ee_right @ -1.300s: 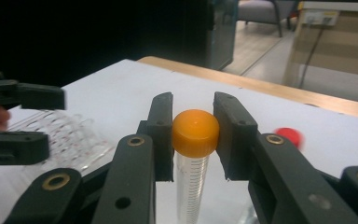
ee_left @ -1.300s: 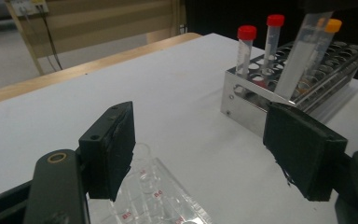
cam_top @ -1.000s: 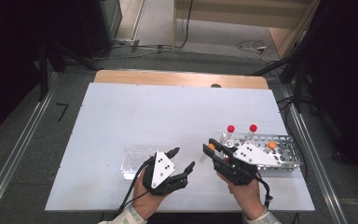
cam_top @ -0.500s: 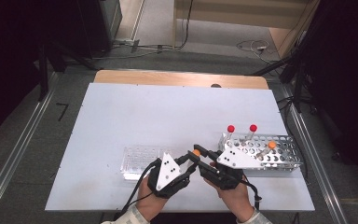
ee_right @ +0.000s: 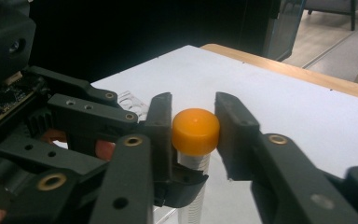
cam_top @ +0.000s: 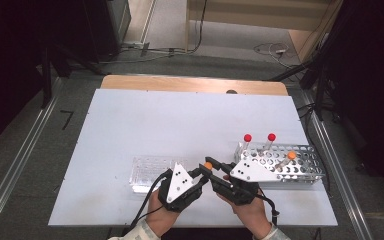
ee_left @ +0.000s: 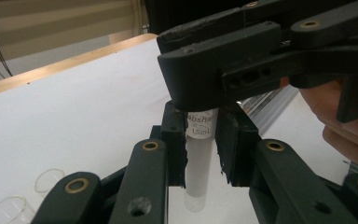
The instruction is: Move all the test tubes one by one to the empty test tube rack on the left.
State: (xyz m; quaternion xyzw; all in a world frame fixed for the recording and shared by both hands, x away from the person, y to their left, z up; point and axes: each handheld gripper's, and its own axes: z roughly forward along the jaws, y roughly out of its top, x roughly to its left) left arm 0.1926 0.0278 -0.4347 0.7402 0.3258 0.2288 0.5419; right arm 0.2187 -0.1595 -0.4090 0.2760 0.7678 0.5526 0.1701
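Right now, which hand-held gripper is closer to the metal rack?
Right. The right hand-held gripper sits just beside the metal rack, its jaws just opening around the orange-capped tube; the left hand-held gripper is farther left, by the clear tray.

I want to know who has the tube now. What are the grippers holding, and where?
The left gripper clamps the tube by its body. The right gripper, just opening, flanks the orange cap.

The far half of the white table top (cam_top: 180, 120) lies bare, giving open passage across the upper middle of the high view. At lower left, the clear plastic tube tray (cam_top: 147, 172) blocks the way; at lower right, the perforated metal rack (cam_top: 305, 172) with upright red-capped tubes (cam_top: 247, 139) stands as a barrier.
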